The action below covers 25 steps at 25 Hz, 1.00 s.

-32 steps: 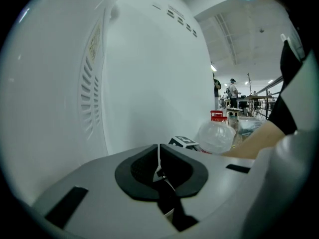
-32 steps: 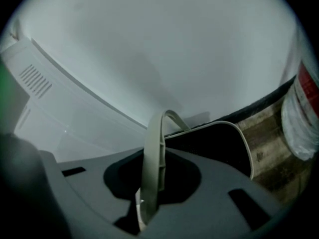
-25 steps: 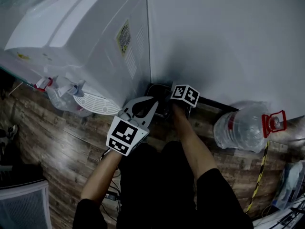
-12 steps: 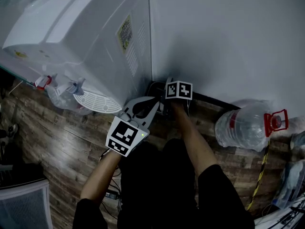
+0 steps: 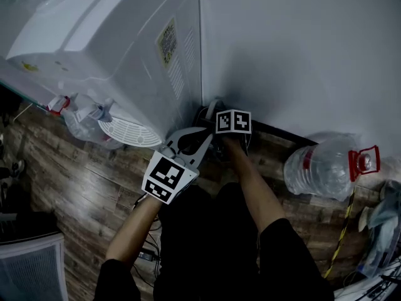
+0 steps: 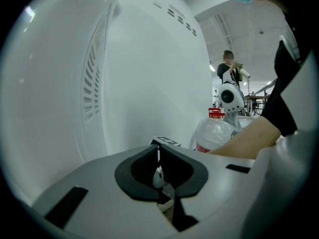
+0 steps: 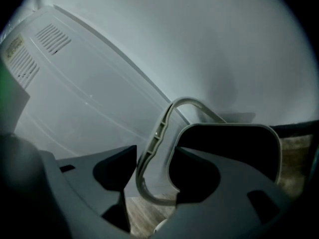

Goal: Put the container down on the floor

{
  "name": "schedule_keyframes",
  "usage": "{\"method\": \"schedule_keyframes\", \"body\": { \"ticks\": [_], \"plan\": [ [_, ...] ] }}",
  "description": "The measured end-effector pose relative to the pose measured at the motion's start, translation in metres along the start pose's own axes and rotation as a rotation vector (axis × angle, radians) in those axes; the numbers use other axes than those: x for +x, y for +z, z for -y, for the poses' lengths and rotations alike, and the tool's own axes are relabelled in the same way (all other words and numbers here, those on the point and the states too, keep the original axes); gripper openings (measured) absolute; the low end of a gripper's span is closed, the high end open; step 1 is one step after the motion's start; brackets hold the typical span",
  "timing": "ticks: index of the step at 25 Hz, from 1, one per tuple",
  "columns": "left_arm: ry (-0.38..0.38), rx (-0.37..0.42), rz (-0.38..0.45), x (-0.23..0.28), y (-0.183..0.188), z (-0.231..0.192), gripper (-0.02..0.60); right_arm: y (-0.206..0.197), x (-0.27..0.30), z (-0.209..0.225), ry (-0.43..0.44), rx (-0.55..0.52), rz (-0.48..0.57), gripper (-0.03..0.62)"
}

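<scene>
White plastic water dispenser (image 5: 113, 55) and white wall (image 5: 301, 49) form corner. Brown wood-plank floor (image 5: 81, 180) below. Dark rectangular plastic container (image 7: 234, 143) low in that corner; floor contact unclear. Right gripper (image 7: 149, 178) jaws narrow, pinching grey plastic bail handle (image 7: 154, 133); forearm stretched forward and down. Left gripper (image 6: 158, 156) jaws together, empty, just beside. Best: lower level, base flat on planks, then release handle.
</scene>
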<state>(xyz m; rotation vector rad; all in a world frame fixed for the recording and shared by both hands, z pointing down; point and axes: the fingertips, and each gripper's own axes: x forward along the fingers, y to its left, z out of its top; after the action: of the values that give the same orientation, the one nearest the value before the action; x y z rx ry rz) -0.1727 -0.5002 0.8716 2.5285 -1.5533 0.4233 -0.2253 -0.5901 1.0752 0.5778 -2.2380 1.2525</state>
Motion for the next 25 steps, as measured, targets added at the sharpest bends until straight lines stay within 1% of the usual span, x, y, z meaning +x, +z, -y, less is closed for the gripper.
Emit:
{"method": "schedule_keyframes", "body": {
  "ticks": [3,6,7,8,9,10,11,12,15,18,21,23,25],
  "plan": [
    [0.008,-0.003,0.003,0.000,-0.001,-0.001,0.025,-0.002,0.000,-0.002,0.005,-0.020,-0.007,0.230],
    [0.016,-0.005,0.003,-0.002,-0.002,0.000,0.025,-0.003,-0.003,-0.004,0.022,-0.004,-0.005,0.230],
    [0.016,-0.004,0.002,-0.002,-0.002,0.000,0.025,-0.003,-0.005,-0.005,0.027,0.004,0.001,0.219],
    [0.016,-0.004,0.003,-0.002,-0.002,0.000,0.025,-0.001,-0.007,-0.004,0.027,0.010,0.019,0.188],
    [0.016,-0.003,0.004,-0.002,-0.001,0.000,0.025,0.002,-0.011,-0.003,0.021,0.013,0.045,0.135],
    [0.018,-0.001,0.005,-0.002,-0.001,0.001,0.025,0.005,-0.015,-0.001,0.013,0.014,0.075,0.057],
    [0.021,0.000,0.006,-0.002,0.000,0.001,0.025,0.009,-0.019,0.002,0.004,0.013,0.102,0.027],
    [0.024,0.001,0.009,-0.002,0.000,0.001,0.025,0.011,-0.023,0.003,-0.004,0.010,0.124,0.012],
    [0.035,0.001,0.015,-0.003,0.000,0.000,0.025,0.013,-0.031,0.008,-0.036,-0.024,0.152,0.011],
    [0.040,0.001,0.019,-0.003,0.002,0.001,0.025,0.012,-0.039,0.010,-0.084,-0.096,0.153,0.011],
    [0.049,0.004,0.023,-0.004,0.007,0.002,0.025,0.013,-0.048,0.007,-0.117,-0.146,0.150,0.011],
    [0.060,0.012,0.022,-0.006,0.010,0.003,0.025,0.016,-0.056,0.004,-0.132,-0.161,0.153,0.009],
    [0.062,0.032,0.012,-0.007,0.013,0.005,0.025,0.018,-0.065,0.002,-0.142,-0.154,0.160,0.011]
  ]
}}
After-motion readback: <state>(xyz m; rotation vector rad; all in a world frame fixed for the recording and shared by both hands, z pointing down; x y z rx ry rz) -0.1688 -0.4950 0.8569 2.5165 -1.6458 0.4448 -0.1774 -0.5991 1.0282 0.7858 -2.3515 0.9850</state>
